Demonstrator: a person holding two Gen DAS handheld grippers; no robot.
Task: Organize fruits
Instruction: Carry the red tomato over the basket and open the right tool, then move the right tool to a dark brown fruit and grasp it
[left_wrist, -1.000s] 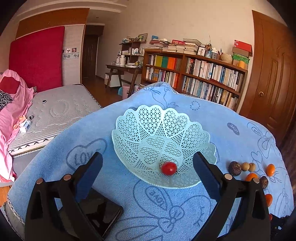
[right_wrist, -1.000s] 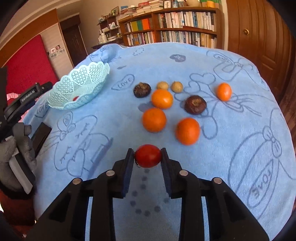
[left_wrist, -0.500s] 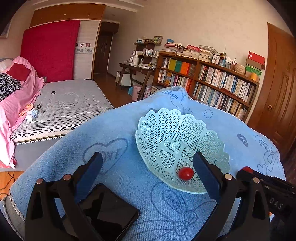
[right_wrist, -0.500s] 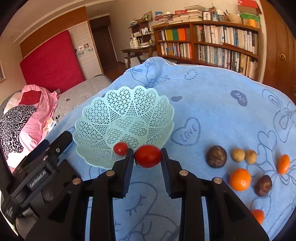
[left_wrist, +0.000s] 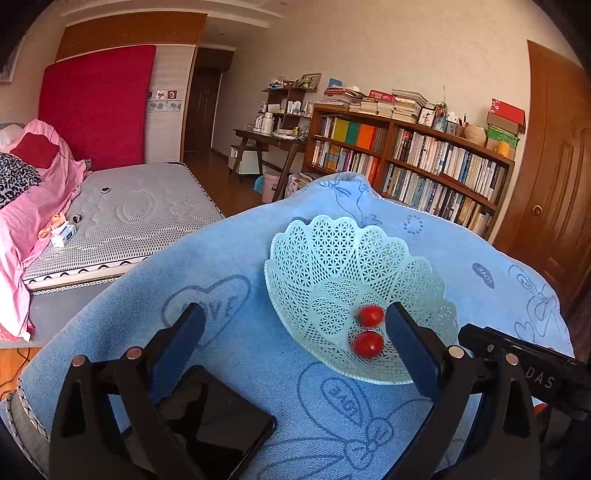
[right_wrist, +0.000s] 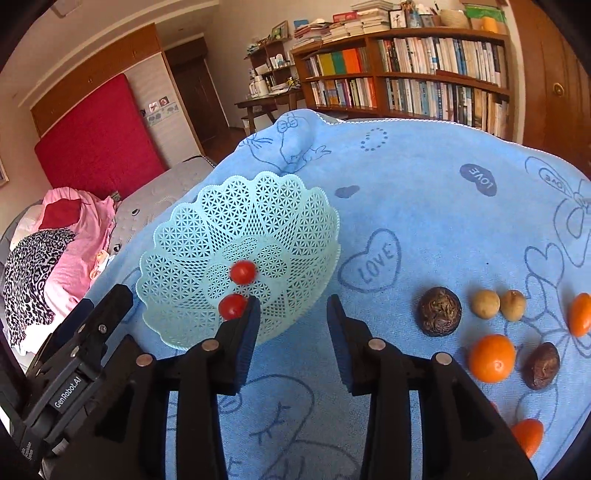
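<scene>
My right tongs (right_wrist: 291, 328) stood released and empty just short of the basket (right_wrist: 295, 206); two tomatoes (right_wrist: 242, 272) lay inside, remaining fruit (right_wrist: 491, 358) rightward of it. Left tongs (left_wrist: 291, 343) idle, spread.

Bare cloth (right_wrist: 424, 206) right of the basket (right_wrist: 295, 206) gives my right claw (right_wrist: 291, 325) room; the fruit cluster (right_wrist: 491, 356) blocks farther right. A phone (left_wrist: 221, 432) lies under my left claw (left_wrist: 291, 332).
</scene>
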